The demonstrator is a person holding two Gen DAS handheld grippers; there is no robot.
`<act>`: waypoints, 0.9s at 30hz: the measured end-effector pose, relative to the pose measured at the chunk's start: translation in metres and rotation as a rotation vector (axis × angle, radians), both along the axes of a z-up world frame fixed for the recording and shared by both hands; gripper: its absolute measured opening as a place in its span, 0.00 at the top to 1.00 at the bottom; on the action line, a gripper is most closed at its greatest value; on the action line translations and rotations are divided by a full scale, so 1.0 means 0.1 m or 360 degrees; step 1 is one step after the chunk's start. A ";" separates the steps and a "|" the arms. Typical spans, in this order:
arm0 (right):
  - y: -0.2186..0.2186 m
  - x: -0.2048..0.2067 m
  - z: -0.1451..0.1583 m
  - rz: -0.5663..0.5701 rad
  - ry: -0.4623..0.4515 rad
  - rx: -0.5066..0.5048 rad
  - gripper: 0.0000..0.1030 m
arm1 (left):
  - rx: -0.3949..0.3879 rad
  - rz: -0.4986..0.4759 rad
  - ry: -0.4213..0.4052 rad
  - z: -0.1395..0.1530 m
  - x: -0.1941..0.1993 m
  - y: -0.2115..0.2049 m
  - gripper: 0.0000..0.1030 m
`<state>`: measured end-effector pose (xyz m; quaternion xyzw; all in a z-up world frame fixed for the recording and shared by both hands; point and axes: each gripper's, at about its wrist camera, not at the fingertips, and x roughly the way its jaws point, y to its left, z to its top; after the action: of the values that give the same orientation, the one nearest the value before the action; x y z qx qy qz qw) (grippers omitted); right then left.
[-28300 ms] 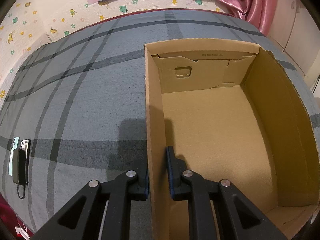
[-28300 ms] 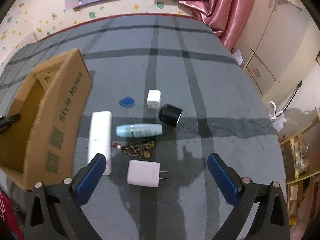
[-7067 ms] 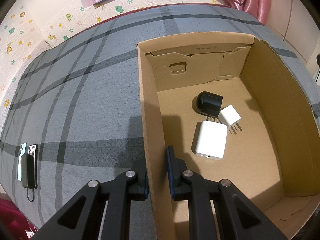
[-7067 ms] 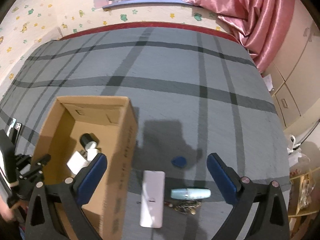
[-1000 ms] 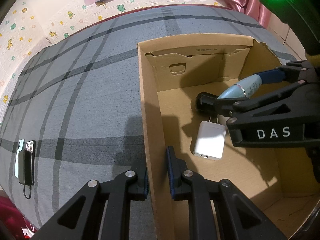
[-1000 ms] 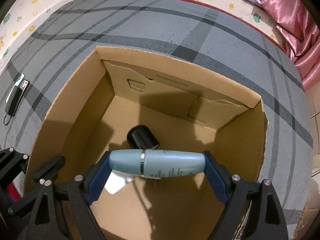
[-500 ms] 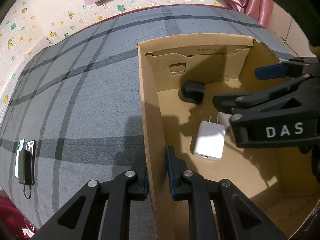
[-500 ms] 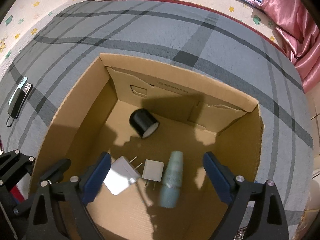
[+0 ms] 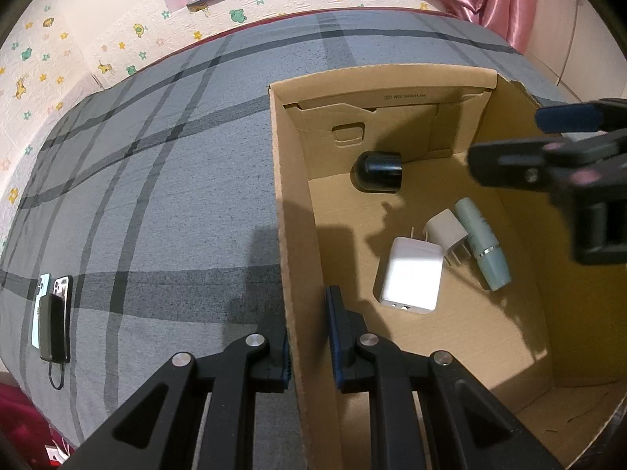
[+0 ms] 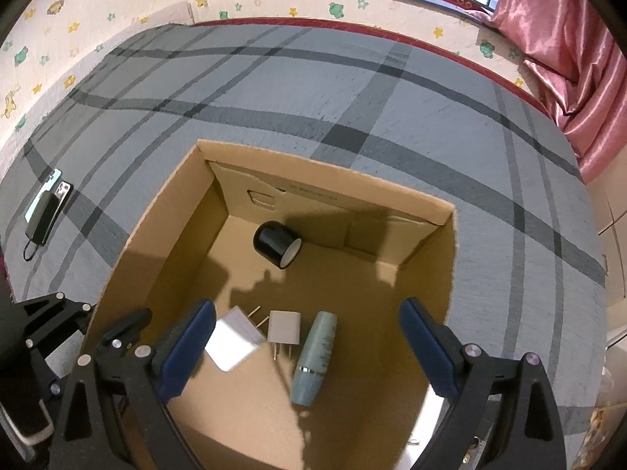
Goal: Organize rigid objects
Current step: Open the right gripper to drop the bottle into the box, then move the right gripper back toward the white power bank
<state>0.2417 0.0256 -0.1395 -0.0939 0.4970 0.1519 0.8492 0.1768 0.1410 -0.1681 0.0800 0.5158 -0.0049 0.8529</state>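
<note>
1. Left wrist view: a bed (image 9: 164, 180) covered in grey plaid fabric is filling the scene and bearing everything else; the right wrist view is showing the same bed (image 10: 313, 90) from higher up.
2. An open cardboard box (image 9: 292, 235) is sitting on the bed, its top flaps folded inward; in the right wrist view the box (image 10: 450, 274) is lying directly below the camera.
3. The left claw (image 9: 309, 337) is gripping the box's near side wall, one pad outside and one inside, pressed narrow against the cardboard.
4. The right claw (image 10: 307, 348) is hanging above the box interior, spread wide with nothing between its pads; its jaws have just been opening. In the left wrist view it is appearing blurred at the right edge (image 9: 548, 145).
5. A large white charger (image 9: 409, 274) is lying flat on the box floor, prongs pointing toward the far wall.
6. A pale teal bottle (image 9: 484, 248) is lying on its side on the box floor, to the right of the chargers.
7. A black cylinder (image 9: 379, 171) is lying on its side near the far wall.
8. A small white charger (image 9: 446, 233) is lying between the large charger and the bottle, just beside both.
9. Two phones with a dark power bank (image 9: 53, 315) are lying on the bed, well apart from the box.
</note>
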 end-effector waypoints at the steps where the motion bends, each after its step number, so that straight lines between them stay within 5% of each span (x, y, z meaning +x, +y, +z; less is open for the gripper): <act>1: -0.03 -0.01 0.02 -0.0004 -0.0005 0.0009 0.03 | -0.0001 0.0001 0.0001 0.00 0.00 0.00 0.85; 27: -1.25 -0.39 0.40 -0.0274 -0.0136 0.0036 0.01 | 0.0003 0.0015 0.0004 0.01 0.01 0.00 0.85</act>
<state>0.2022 -0.0995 -0.0998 -0.0477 0.4648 0.0799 0.8805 0.1773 0.1408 -0.1676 0.0783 0.5173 -0.0006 0.8522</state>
